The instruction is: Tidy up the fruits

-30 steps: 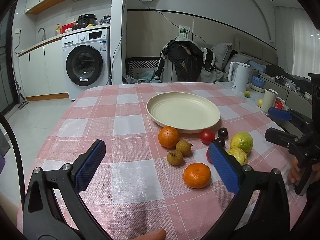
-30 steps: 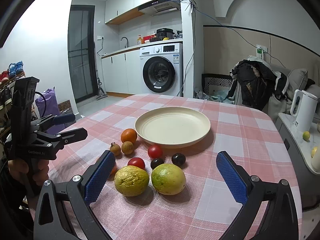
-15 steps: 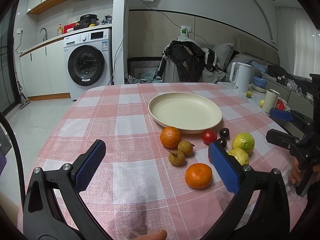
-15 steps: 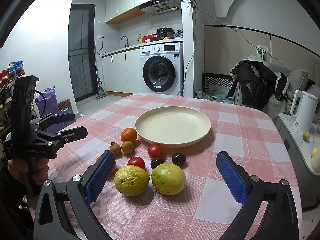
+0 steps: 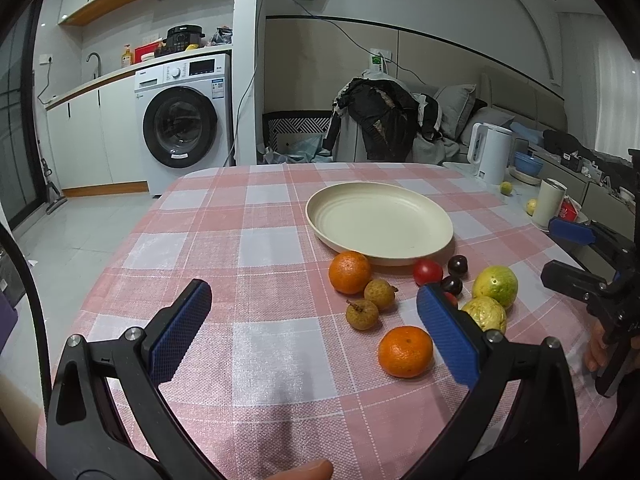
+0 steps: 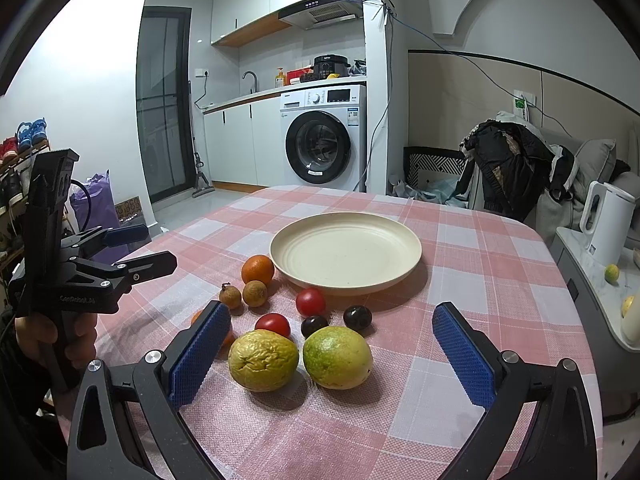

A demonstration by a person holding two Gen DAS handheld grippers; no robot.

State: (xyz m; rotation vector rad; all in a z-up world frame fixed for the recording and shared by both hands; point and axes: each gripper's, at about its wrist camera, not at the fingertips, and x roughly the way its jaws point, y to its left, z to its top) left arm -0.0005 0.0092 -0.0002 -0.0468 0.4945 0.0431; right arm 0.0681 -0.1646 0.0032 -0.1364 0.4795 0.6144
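Over the last second the left wrist view has slid slightly: plate and fruit sit a little further right and nearer than before, so the left tongs [image 5: 314, 322] have eased toward the fruit cluster without touching anything. The right wrist view is nearly unchanged; the right tongs [image 6: 332, 354] have held station. Both tongs stand wide, nothing between the pads. The cream plate [image 6: 346, 254] lies empty on the table [image 5: 264, 344], which is covered in pink check cloth. All fruit lies on the cloth just short of the plate: one orange [image 5: 350, 272] close to the rim, a second orange [image 5: 406, 351] nearest the left tongs, two small brown fruits [image 5: 371, 303] between them, two red tomatoes [image 6: 310, 301], two dark plums [image 6: 357, 317], a wrinkled yellow fruit [image 6: 263, 360] and a green-yellow fruit [image 6: 337, 357] side by side directly ahead of the right tongs. Judgement: task at its start, no fruit moved yet. The small drift suggests the left side is lining up a first pick, likeliest the near orange, which sits just inside its right pad. The right tongs already bracket the two large fruits, which lie very close together; closing on one may nudge the other.
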